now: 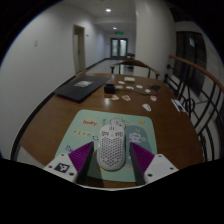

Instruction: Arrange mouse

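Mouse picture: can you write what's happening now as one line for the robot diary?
task: arrange mouse | mouse: white, on mouse pad, between jaws | gripper: open, gaps both sides | laptop: beyond, closed

White claw (109, 163), purple triangular pads (76, 158)

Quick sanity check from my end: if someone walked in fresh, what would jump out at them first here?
First the white perforated mouse, standing between the gripper fingers with their purple pads at either side, on a pale green mouse pad. Beyond it on the wooden table lie a dark laptop and scattered small white items.
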{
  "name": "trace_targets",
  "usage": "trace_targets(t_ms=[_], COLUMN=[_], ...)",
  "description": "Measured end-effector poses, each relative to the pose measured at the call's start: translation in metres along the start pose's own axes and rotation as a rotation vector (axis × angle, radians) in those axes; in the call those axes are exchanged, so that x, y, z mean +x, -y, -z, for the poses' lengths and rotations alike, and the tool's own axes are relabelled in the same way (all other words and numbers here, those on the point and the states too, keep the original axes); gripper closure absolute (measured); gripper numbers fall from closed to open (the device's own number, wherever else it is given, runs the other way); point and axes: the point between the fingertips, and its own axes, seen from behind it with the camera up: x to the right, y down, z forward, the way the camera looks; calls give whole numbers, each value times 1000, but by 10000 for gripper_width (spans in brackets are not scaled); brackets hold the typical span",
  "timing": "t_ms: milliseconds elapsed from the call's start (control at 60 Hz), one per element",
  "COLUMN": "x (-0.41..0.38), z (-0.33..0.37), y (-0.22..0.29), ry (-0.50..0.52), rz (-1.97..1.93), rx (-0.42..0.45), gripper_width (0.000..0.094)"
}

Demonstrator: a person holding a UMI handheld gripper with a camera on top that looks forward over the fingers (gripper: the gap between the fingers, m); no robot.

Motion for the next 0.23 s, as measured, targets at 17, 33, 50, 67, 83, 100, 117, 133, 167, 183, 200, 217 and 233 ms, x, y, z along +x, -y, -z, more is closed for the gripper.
trace_targets(t_ms=[17, 33, 50, 67, 83, 100, 117, 133, 167, 183, 200, 217, 233], x=[1, 3, 5, 8, 11, 14, 16, 19, 22, 25, 29, 33, 37], z=[4, 8, 12, 17, 22, 25, 32, 38, 53, 58, 63, 69, 74], y=[1, 2, 3, 4, 4, 4, 5, 3, 2, 1, 0, 0, -2], ry=[10, 17, 20, 22, 25, 28, 34, 40, 52, 59, 64, 68, 71], rz=[15, 29, 43, 56, 67, 78, 87, 91, 97, 98, 98, 98, 98], rx=[8, 16, 23, 30, 35, 44, 46, 49, 54, 56, 57, 59, 61], gripper_width=[194, 154, 140, 124, 116, 112, 107, 105, 108, 108, 106, 105, 103])
